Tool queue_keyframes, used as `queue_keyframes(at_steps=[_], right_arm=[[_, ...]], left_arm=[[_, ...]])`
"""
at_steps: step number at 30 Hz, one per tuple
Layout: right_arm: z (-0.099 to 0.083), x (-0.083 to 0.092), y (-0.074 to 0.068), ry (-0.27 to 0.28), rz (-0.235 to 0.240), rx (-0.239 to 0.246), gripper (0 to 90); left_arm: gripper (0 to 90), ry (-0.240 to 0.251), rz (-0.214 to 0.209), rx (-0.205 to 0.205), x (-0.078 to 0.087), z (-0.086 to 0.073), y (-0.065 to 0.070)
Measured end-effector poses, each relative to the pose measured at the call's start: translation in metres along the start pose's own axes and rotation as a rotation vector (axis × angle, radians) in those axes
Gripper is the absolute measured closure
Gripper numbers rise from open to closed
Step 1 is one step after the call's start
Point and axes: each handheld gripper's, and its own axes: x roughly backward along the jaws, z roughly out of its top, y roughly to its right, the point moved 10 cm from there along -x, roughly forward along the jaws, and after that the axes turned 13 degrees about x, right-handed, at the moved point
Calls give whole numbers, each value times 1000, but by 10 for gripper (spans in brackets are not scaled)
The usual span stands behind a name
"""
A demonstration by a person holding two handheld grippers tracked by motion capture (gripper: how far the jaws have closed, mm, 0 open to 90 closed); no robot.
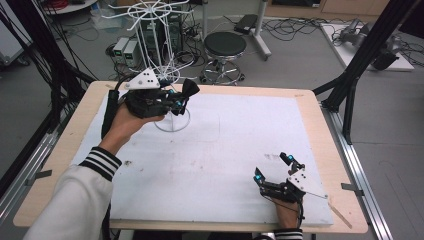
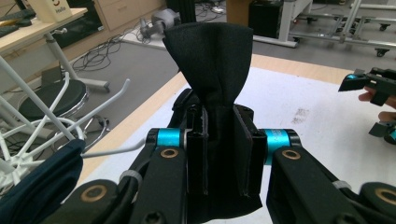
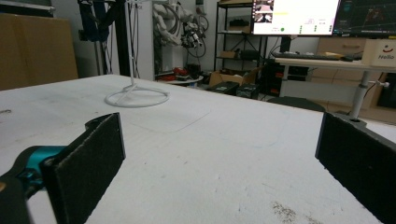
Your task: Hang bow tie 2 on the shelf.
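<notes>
Right gripper (image 1: 272, 170) rests at 5 o'clock, jaws spread and empty, while the left gripper (image 1: 181, 98) at 11 clamps a black cloth (image 2: 210, 56) beside the rack (image 1: 161, 60), which I judge needs hooking onto an arm next.

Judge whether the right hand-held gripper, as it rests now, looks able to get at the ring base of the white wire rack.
Probably yes. The right hand-held gripper is open and empty, and bare white board lies between it and the ring base. The left hand-held gripper, shut on black cloth, crowds the rack.

Black cloth (image 2: 212, 56), upright, pinched, fanned above.
</notes>
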Motion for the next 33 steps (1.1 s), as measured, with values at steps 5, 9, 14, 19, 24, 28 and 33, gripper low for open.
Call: queue_keyframes(at_steps=[5,9,14,19,24,28,33], right_arm=[[0,0,1,3,-2,1,6],[0,0,1,3,-2,2,6],[0,0,0,4,-1,0,7],[0,0,0,5,0,-3,6],[1,0,1,7,0,-1,6],[0,0,0,5,0,-3,6],[0,0,0,4,1,-6,7]], left_arm=[[765,6,2,6,-2,5,-2],[765,6,11,16,-4,7,-7],[765,15,23,31,-5,12,-15],[765,13,38,32,-6,18,-21],[765,15,59,48,-10,19,-29],[765,15,79,60,-11,19,-37],[764,17,104,93,-11,19,-45]])
